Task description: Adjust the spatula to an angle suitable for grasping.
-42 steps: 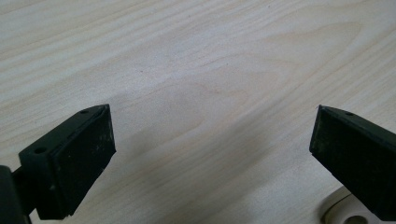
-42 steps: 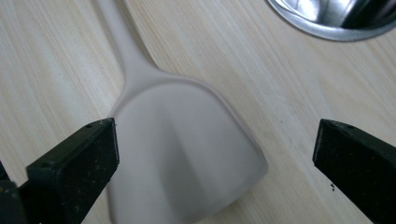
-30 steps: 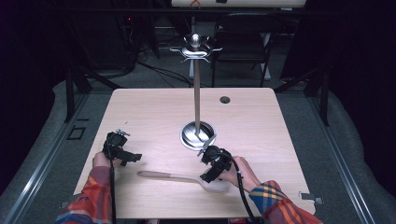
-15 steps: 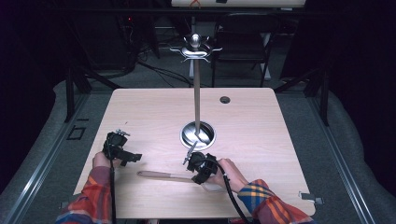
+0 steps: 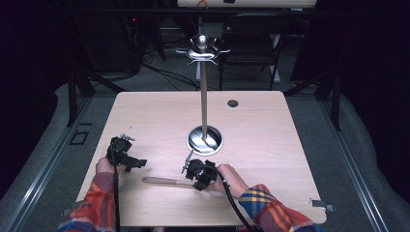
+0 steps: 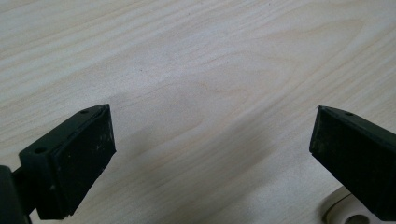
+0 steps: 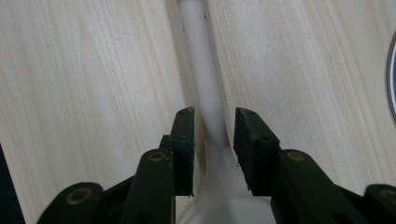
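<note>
Dark room, black drapes and cables on the floor behind; a chair (image 5: 251, 43) stands past the far edge of a pale wood table (image 5: 270, 145). Small round hole (image 5: 233, 103) in the tabletop near the far edge.

Mid-table: a metal stand (image 5: 204, 96), thin upright pole on a shiny round base, hooked arms at the top. Base sits just beyond the right gripper (image 5: 197, 180), close to it but apart. In the right gripper view the base rim shows as a bright arc at the right edge.

A pale spoon (image 5: 164, 181) lies flat on the near part of the table, handle running toward the person's left, bowl end under the right hand. The right gripper (image 7: 212, 140) straddles the spoon (image 7: 205, 84) at the neck where handle widens into the bowl. Its jaws have just been closing, with the neck between them; a thin gap shows at each pad, so contact cannot be told for certain.

Left gripper (image 5: 126, 159) rests near the left edge, well apart from the spoon's handle tip. The left gripper (image 6: 212, 140) has its jaws spread wide over bare wood, nothing between them. A pale rounded object (image 6: 343, 212) peeks in at the lower right corner; what it is cannot be told.

Plaid sleeves on both forearms.
</note>
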The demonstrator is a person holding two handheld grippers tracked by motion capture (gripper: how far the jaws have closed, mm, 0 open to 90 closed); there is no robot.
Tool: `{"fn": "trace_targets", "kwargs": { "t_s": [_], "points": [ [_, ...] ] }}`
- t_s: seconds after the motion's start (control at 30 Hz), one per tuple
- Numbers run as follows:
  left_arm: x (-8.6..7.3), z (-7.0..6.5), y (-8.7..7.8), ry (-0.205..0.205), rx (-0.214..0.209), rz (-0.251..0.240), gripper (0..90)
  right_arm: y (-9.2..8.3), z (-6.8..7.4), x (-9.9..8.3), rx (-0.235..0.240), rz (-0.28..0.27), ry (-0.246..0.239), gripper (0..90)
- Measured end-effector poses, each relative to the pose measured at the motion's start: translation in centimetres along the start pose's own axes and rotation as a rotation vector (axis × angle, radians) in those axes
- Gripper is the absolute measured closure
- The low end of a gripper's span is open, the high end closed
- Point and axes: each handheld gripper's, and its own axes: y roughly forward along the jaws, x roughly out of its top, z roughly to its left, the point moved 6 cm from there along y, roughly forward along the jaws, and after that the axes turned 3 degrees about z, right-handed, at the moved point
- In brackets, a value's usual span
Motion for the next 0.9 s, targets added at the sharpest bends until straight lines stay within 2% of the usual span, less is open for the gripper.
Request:
{"fn": "trace_targets", "kwargs": {
  "t_s": [0.3, 0.33, 0.47, 0.57, 0.7, 0.9],
  "points": [
    [0.0, 0.0, 0.0, 0.006, 0.001, 0.004, 0.0, 0.9, 0.0, 0.4, 0.006, 0.019, -0.005, 72.9],
    [0.0, 0.0, 0.0, 0.007, 0.001, 0.006, 0.0, 1.0, 0.1, 0.5, -0.009, 0.016, -0.023, 74.5],
    [0.0, -0.1, -0.1, 0.012, -0.001, 0.006, 0.0, 0.9, 0.4, 0.5, -0.036, 0.025, -0.046, 77.5],
    [0.0, -0.1, -0.1, 0.006, 0.001, 0.003, 0.1, 0.9, 0.4, 0.4, -0.027, 0.017, -0.037, 78.1],
    [0.0, 0.0, -0.3, 0.004, 0.000, -0.002, 0.0, 0.7, 0.4, 0.2, -0.042, 0.019, -0.055, 78.4],
    [0.0, 0.1, -0.5, -0.004, 0.000, -0.017, 0.0, -0.5, 0.0, -0.4, -0.051, 0.006, -0.047, 78.4]
  ]
}}
